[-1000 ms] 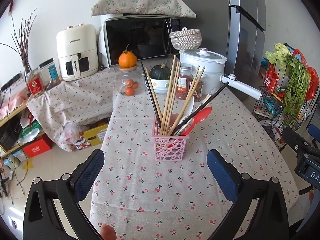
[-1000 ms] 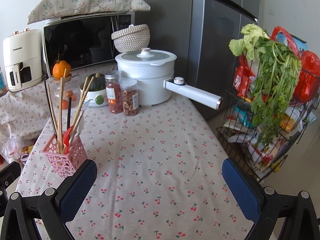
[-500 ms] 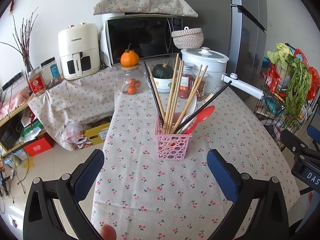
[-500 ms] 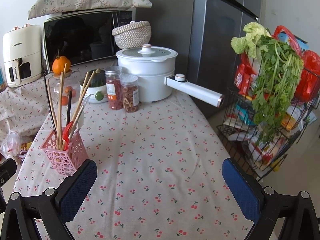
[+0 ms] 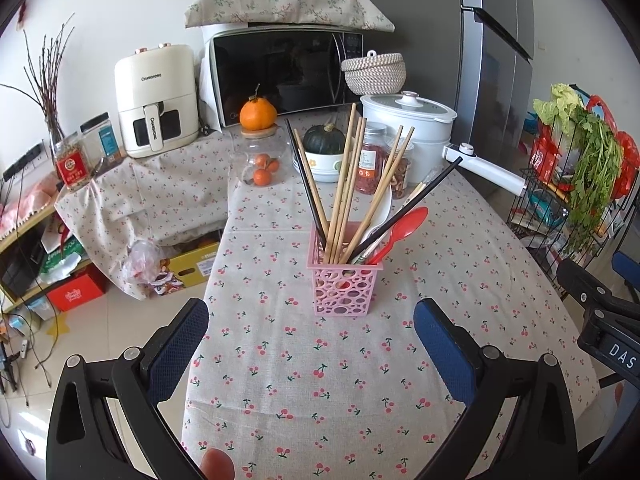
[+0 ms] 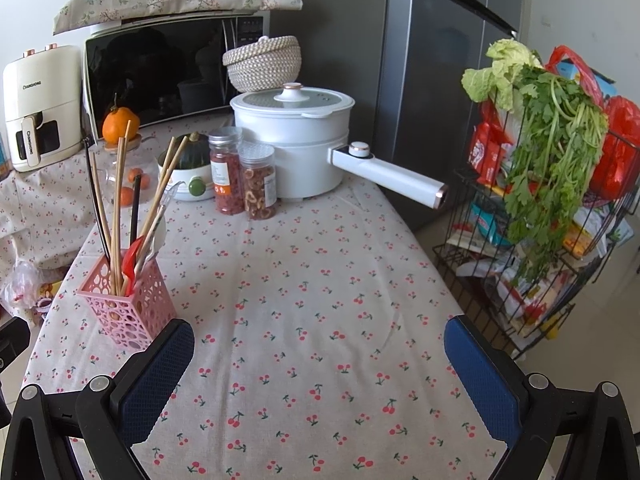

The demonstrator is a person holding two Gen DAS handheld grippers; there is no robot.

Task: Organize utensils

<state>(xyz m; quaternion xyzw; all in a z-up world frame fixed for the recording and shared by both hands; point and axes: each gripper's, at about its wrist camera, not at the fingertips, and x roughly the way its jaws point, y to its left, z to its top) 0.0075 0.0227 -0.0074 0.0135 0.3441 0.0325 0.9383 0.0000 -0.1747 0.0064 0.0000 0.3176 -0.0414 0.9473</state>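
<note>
A pink perforated utensil holder (image 5: pixel 344 288) (image 6: pixel 128 308) stands upright on the cherry-print tablecloth (image 5: pixel 340 380). It holds several wooden chopsticks (image 5: pixel 344 188), black chopsticks (image 5: pixel 408 208), a red spoon (image 5: pixel 400 228) and a white spoon (image 5: pixel 382 210). My left gripper (image 5: pixel 310 344) hangs open just in front of the holder, with nothing between its blue pads. My right gripper (image 6: pixel 318 364) is open too, over the bare cloth (image 6: pixel 320 300) to the right of the holder. The right gripper's black body (image 5: pixel 600 320) shows at the left view's right edge.
Behind the holder stand a white pot with a long handle (image 6: pixel 304 156), two spice jars (image 6: pixel 244 178), a bowl with a green squash (image 5: pixel 324 152) and a glass jar topped by an orange (image 5: pixel 258 148). A microwave (image 5: pixel 284 72) and air fryer (image 5: pixel 156 100) sit further back. A wire rack of vegetables (image 6: pixel 548 184) stands to the right of the table.
Both grippers have drawn back slightly from the holder and risen a little; the holder sits a bit further away in both views. Nothing was grasped or released.
</note>
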